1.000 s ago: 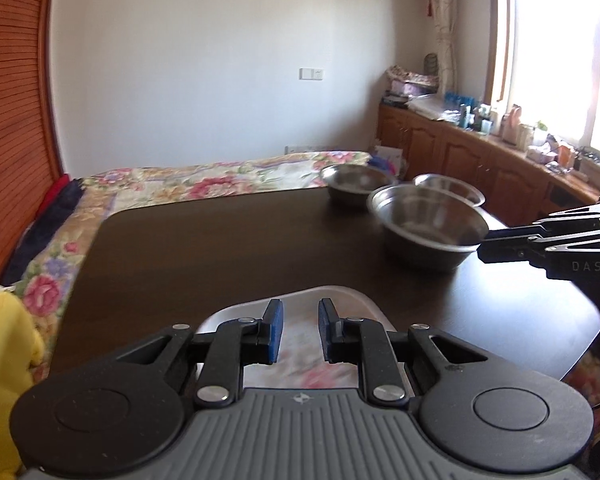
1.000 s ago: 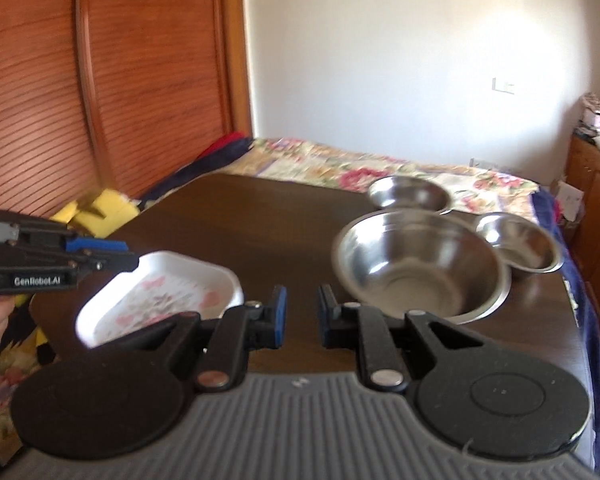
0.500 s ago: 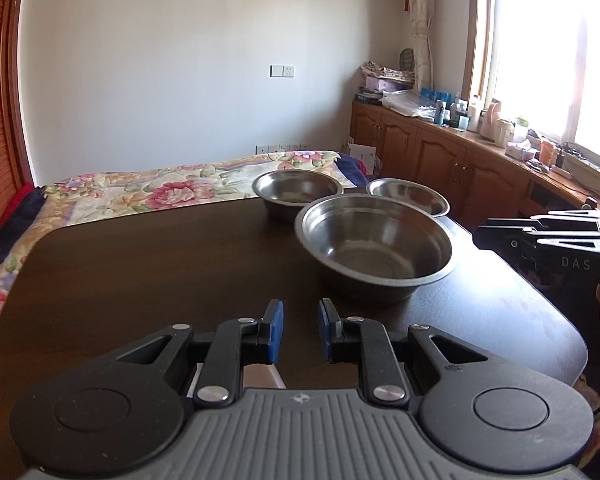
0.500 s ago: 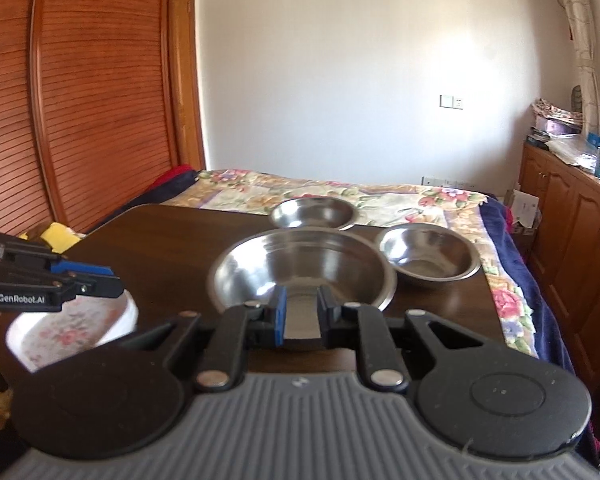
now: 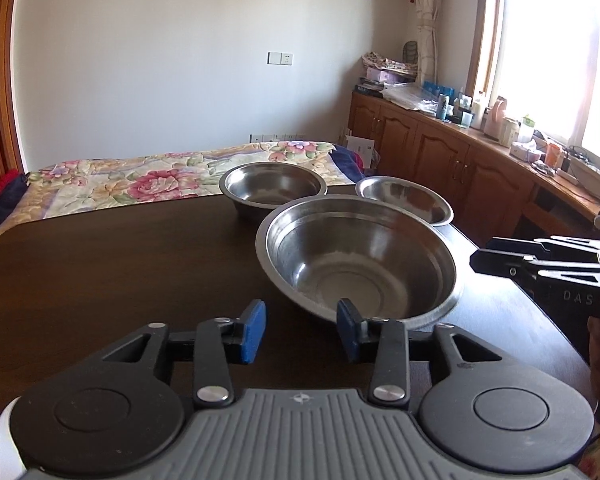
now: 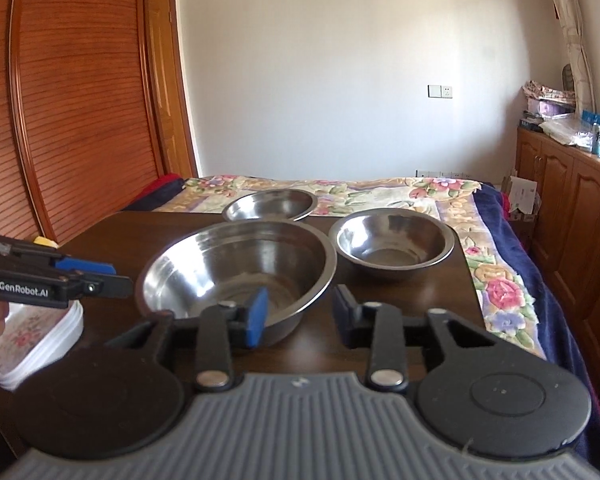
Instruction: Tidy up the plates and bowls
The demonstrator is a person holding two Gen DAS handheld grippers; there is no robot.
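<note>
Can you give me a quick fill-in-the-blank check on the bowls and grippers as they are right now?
1. The number of steel bowls on the dark table is ____.
2. The left gripper has its jaws ____, holding nothing.
3. The big bowl stands ____ to the grippers than the two small bowls.
4. The floral plate lies under the ____ gripper.

Missing words: three; open; nearer; left

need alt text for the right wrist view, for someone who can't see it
A large steel bowl sits on a dark wooden table just ahead of the open, empty right gripper, with two smaller steel bowls behind it. At left, the left gripper hovers above stacked white floral plates; a floral bedspread lies beyond.
</note>
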